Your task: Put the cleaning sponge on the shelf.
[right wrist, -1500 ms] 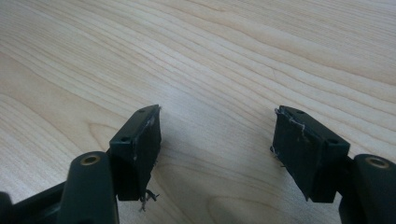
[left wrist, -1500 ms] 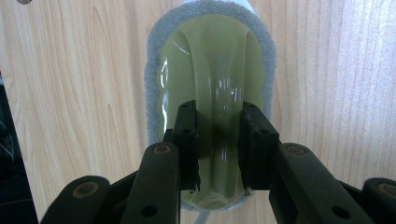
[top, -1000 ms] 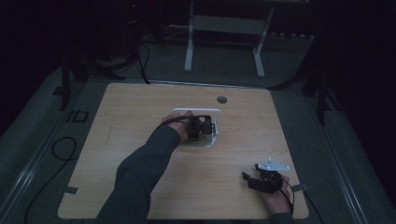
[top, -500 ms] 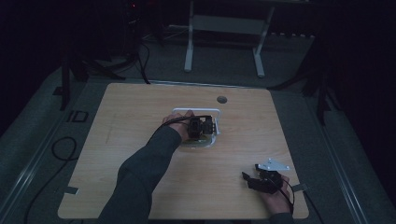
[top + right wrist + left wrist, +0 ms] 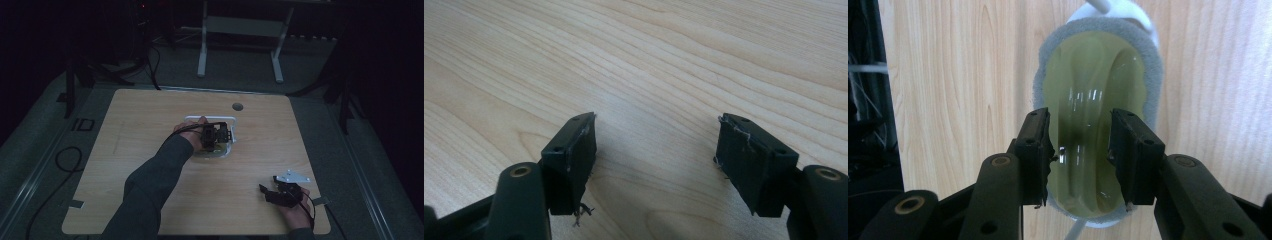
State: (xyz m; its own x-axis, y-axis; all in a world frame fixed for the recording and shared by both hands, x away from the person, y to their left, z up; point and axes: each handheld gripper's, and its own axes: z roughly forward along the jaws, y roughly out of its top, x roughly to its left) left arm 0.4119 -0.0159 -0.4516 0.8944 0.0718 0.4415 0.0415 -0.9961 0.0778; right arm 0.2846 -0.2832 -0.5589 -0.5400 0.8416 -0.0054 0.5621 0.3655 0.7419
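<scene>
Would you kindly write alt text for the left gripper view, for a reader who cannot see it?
The left gripper hangs open over a clear yellow-green glass dish, one black jaw toward each side of it. The dish lies on a grey pad on a pale wooden table.

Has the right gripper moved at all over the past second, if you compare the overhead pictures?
No. In the high view the right gripper sits at the same spot near the table's front right corner, with its jaws open.

Translucent yellow-green bowl [image 5: 1095, 100] on grey mat [image 5: 1153, 70], mid-table.
</scene>
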